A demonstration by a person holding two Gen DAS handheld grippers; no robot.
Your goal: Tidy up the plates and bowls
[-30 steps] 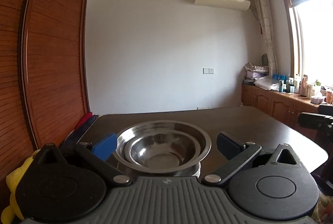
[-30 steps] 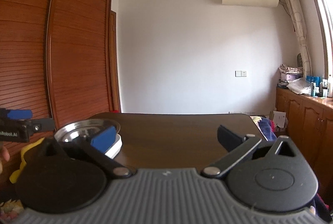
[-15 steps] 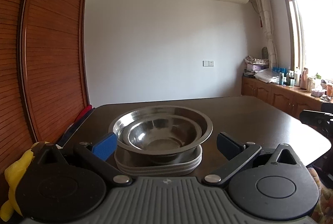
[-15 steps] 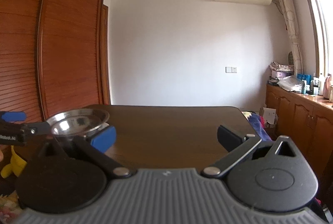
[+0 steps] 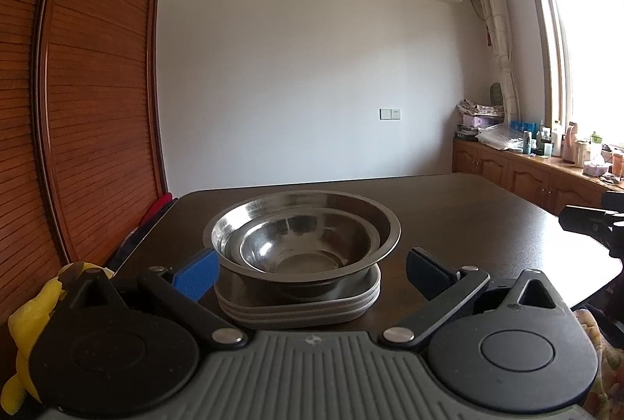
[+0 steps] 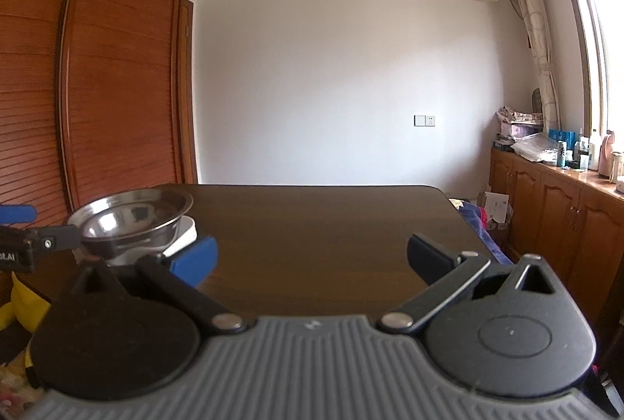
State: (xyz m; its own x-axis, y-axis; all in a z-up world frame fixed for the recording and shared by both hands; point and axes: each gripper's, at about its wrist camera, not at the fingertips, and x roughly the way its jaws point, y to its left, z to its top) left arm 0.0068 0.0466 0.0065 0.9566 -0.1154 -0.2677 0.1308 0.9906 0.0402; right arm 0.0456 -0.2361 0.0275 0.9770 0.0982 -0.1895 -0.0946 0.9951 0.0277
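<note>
Holding both claws spread and empty, your left claw faces the nested steel bowls atop the stacked plates on the tabletop; your right claw hangs beside them. Stacking looks essentially finished; nothing loose shows.
</note>
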